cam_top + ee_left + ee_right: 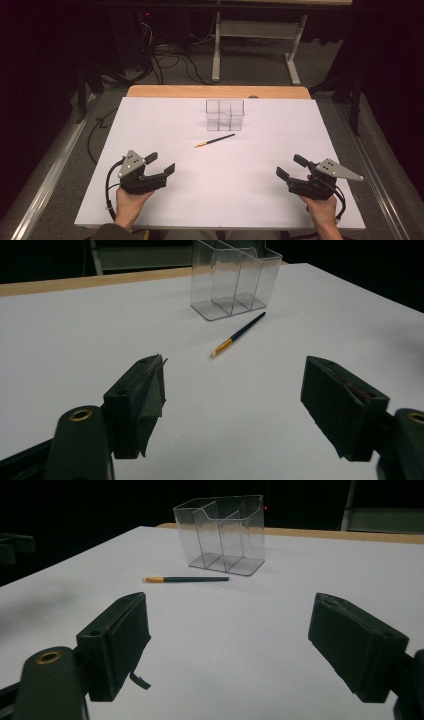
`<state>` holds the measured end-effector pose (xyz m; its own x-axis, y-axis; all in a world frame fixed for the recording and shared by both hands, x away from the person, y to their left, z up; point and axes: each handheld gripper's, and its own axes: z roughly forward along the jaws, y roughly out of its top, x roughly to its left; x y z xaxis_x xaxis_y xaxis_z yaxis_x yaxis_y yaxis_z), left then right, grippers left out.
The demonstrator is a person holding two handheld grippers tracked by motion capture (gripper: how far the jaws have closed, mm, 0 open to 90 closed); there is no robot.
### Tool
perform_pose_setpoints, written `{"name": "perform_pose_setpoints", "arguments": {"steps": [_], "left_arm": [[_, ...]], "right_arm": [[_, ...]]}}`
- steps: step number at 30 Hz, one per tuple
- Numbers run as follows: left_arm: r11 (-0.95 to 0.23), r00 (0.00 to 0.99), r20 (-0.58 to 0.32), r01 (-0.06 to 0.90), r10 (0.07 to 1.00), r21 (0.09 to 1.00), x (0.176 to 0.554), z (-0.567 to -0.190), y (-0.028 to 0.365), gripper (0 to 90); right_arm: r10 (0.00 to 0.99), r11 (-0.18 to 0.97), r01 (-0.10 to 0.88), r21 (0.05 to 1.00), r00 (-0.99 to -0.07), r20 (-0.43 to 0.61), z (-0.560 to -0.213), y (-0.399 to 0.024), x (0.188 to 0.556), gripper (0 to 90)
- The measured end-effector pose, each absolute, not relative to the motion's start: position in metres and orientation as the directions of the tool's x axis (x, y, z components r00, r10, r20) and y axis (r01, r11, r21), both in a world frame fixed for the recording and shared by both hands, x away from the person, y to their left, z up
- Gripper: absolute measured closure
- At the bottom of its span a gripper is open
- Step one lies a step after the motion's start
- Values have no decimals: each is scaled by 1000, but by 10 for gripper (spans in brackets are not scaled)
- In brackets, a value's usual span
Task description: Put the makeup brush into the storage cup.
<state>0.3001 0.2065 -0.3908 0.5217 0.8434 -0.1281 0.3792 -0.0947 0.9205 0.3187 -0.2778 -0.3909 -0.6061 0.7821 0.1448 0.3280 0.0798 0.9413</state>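
Overhead, the paintbrush (215,140) lies flat on the white table (150,210) just in front of the clear divided organizer (225,114), well apart from the left gripper (161,165) and right gripper (290,167), both wide open and empty.

Along the left gripper's jaws, the brush (239,334) angles toward the organizer (235,277); approach crosswise.

Along the right gripper's jaws, the brush (186,579) lies sideways; pinch its dark handle low and squarely, so it won't roll.
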Motion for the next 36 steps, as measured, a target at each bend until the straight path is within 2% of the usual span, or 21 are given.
{"name": "perform_pose_setpoints", "arguments": {"steps": [36], "left_arm": [[-97, 526, -129, 380, 841, 920, 300, -391, 206, 261]], "right_arm": [[789, 84, 332, 940, -599, 141, -391, -277, 319, 178]]}}
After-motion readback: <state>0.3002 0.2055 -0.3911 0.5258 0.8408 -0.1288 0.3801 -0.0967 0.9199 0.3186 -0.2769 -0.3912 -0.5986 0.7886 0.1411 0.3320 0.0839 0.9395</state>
